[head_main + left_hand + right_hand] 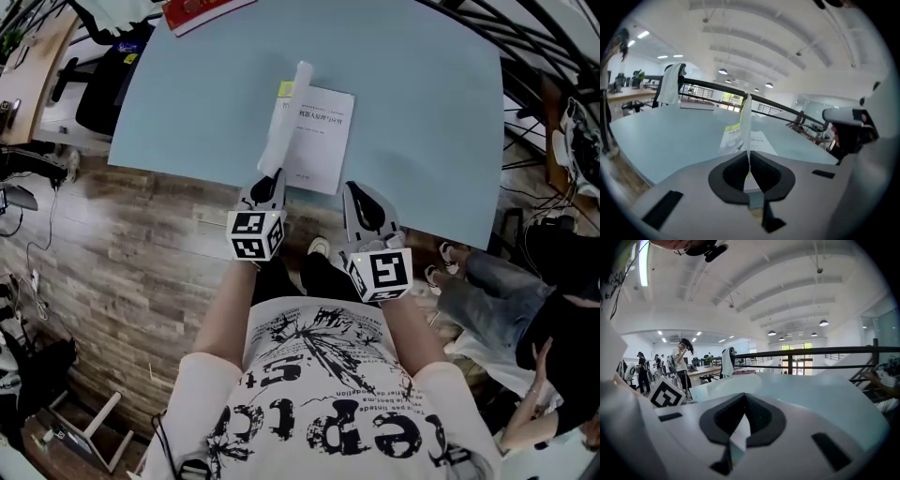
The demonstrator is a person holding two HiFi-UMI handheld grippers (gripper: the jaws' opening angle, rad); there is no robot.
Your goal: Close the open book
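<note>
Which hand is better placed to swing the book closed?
Left: the left tongs pinch the raised page standing over the book; the right tongs are shut on nothing, off the book.

The book (pixel 319 141) is plain matt white paper, and its page (pixel 281 122) looks thin and limp. The table (pixel 422 112) has a smooth, matt pale-blue top. The floor (pixel 141 272) looks like grainy wood planks. The left gripper (pixel 271 180) and right gripper (pixel 356 192) have smooth, matt white plastic shells with dull black pads (pixel 727 178). The shirt (pixel 319 403) is white cloth with black print.
</note>
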